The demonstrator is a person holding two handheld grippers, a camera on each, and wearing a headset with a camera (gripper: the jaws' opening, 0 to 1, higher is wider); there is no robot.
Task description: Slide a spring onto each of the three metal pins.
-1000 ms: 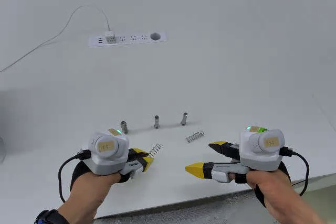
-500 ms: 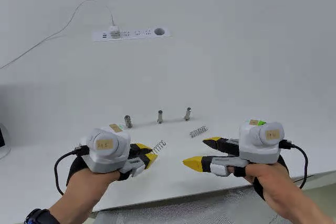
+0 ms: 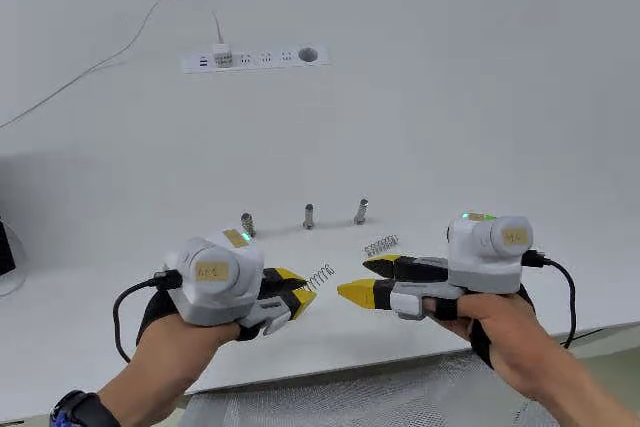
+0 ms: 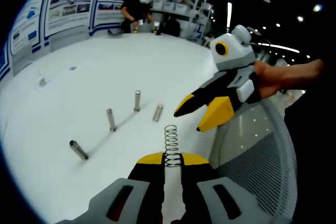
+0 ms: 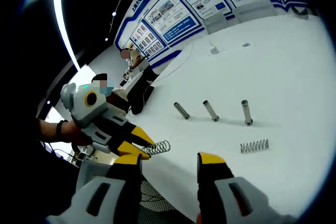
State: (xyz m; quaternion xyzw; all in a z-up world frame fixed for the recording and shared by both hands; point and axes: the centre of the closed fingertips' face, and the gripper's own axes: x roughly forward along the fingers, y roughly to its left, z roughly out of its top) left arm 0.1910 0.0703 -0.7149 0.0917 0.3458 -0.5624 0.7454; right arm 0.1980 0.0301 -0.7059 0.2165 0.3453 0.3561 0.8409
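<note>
Three metal pins stand in a row on the white table: left pin [image 3: 247, 224], middle pin [image 3: 309, 215], right pin [image 3: 361, 210]. The left pin [image 4: 79, 149] looks wrapped in a coil. My left gripper [image 3: 298, 297] is shut on a spring [image 3: 320, 275] by one end; the spring [image 4: 170, 139] sticks out past the jaws. My right gripper [image 3: 357, 280] is open, its tips close to that spring's free end [image 5: 159, 147] without touching it. A loose spring [image 3: 381, 245] lies on the table near the right pin [image 5: 244, 112].
A white power strip [image 3: 255, 57] with a plug and cable lies far back on the table. The table's front edge [image 3: 330, 365] runs just under both hands. People stand at another bench [image 4: 137, 9] in the distance.
My right gripper has moved left, toward the spring held in my left gripper. The left gripper has crept slightly right, still holding the spring. The head camera has shifted a little.
</note>
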